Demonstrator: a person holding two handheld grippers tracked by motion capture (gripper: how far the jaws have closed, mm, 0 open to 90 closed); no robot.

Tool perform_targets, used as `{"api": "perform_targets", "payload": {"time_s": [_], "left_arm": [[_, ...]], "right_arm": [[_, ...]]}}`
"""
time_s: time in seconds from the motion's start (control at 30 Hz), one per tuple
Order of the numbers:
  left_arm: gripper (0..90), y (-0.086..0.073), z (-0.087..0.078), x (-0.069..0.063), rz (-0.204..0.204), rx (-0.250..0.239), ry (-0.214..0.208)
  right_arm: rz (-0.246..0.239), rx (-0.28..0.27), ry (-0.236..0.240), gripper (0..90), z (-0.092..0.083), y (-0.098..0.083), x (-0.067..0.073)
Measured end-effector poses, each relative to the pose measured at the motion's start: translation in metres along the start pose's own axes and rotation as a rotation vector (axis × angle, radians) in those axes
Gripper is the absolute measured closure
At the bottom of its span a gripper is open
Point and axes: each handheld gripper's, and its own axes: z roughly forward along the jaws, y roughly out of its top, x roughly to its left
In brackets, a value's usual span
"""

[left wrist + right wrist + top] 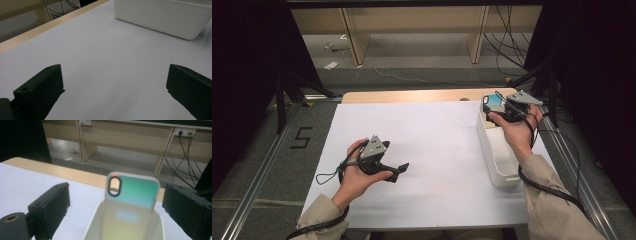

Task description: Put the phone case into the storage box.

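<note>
- White matte sheet (427, 150) is covering most of the pale wood table (412, 95); a strip of bare wood is showing along the far edge at 12 o'clock, with grey floor, wooden desk legs and loose cables lying beyond it.
- White plastic bin (497, 167), long and narrow with rounded corners and smooth walls, is sitting at 3 o'clock on the sheet, its long side running along the right edge.
- Phone case (132, 192), a flat rounded rectangle with an iridescent green-to-teal sheen and a black-ringed oval camera cutout, is standing upright in the far end of the bin, leaning on the end wall and sticking up above the rim.
- Right gripper (499, 105), black with a grey three-cornered top plate, is hovering over the bin's far end at 2 o'clock; jaws are standing wide, one on each side of the case, and not touching it.
- Left gripper (397, 170) is sitting low over the sheet at 8 o'clock, pointing toward 3 o'clock; jaws are spread wide, with bare sheet between them.
- Open sheet is lying between the two grippers; the bin is sitting close to the table's right edge.
</note>
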Motion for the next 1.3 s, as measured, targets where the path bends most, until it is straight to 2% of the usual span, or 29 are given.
{"api": "perform_targets", "payload": {"time_s": [0.87, 1.3], "left_arm": [[0.5, 0.000, -0.002, 0.001, -0.003, -0.004, 0.004], [0.4, 0.001, -0.002, 0.000, -0.005, -0.007, 0.006]], "right_arm": [[-0.006, 0.015, 0.111, 9.6, -0.028, -0.009, 0.018], [-0.032, 0.012, 0.152, 11.0, -0.048, -0.018, 0.024]]}}
